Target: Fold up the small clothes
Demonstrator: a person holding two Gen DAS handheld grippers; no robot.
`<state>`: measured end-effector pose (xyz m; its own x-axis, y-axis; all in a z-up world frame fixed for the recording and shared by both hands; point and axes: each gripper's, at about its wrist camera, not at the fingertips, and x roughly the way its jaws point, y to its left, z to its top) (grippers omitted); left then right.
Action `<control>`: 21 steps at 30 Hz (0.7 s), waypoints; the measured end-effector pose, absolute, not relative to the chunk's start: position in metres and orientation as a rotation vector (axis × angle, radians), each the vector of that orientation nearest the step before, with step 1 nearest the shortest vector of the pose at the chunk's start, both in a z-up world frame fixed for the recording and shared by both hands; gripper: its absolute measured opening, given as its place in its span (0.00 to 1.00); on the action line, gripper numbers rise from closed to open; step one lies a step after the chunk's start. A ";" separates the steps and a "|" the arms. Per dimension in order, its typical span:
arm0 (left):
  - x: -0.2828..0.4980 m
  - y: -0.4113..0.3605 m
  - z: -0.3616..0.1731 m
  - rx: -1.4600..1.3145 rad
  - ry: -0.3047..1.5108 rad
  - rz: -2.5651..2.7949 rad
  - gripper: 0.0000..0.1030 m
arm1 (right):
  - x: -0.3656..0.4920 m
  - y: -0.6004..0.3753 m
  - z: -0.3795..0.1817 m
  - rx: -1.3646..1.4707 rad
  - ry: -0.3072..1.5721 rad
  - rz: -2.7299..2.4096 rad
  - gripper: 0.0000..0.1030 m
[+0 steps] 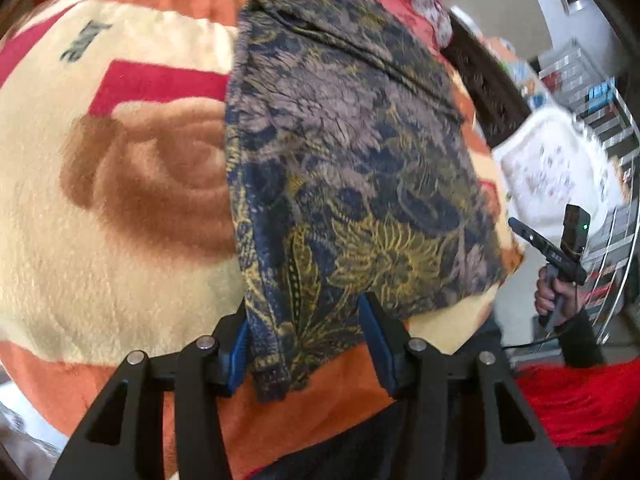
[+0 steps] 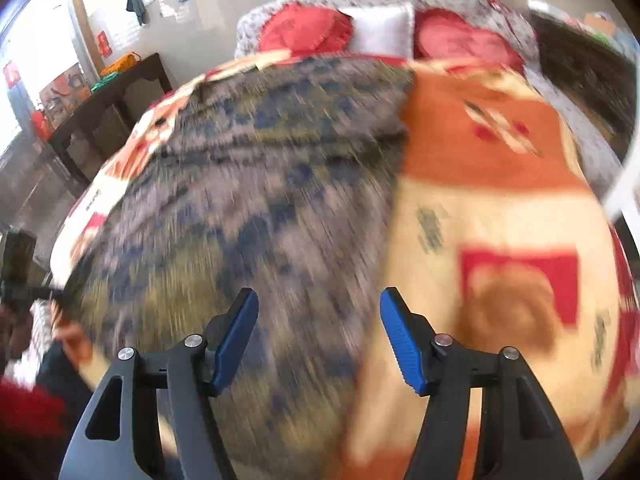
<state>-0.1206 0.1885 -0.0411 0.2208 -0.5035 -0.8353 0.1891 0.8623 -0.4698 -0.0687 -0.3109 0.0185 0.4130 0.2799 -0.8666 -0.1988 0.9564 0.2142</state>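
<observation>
A dark patterned garment (image 1: 352,160), blue, grey and gold, lies spread on an orange and cream blanket (image 1: 120,200). My left gripper (image 1: 304,332) is open, its blue pads (image 1: 240,344) on either side of the garment's near corner. My right gripper (image 2: 318,336) is open and empty, held above the same garment (image 2: 260,220); that view is motion-blurred. The right gripper also shows in the left wrist view (image 1: 560,252), off the bed's right edge.
Red pillows (image 2: 308,28) and a white pillow (image 2: 380,28) lie at the head of the bed. A dark wooden table (image 2: 108,112) stands at the left. A white patterned surface (image 1: 556,164) and shelving lie to the right of the bed.
</observation>
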 end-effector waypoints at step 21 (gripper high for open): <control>-0.114 0.198 -0.042 -0.317 1.244 -0.387 0.11 | -0.123 -0.341 -0.037 0.511 1.173 0.491 0.09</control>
<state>-0.1137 0.1980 -0.0422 0.2715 -0.4499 -0.8508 0.1117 0.8927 -0.4365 -0.1225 -0.3413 -0.0366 0.3103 0.6065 -0.7320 -0.0952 0.7860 0.6109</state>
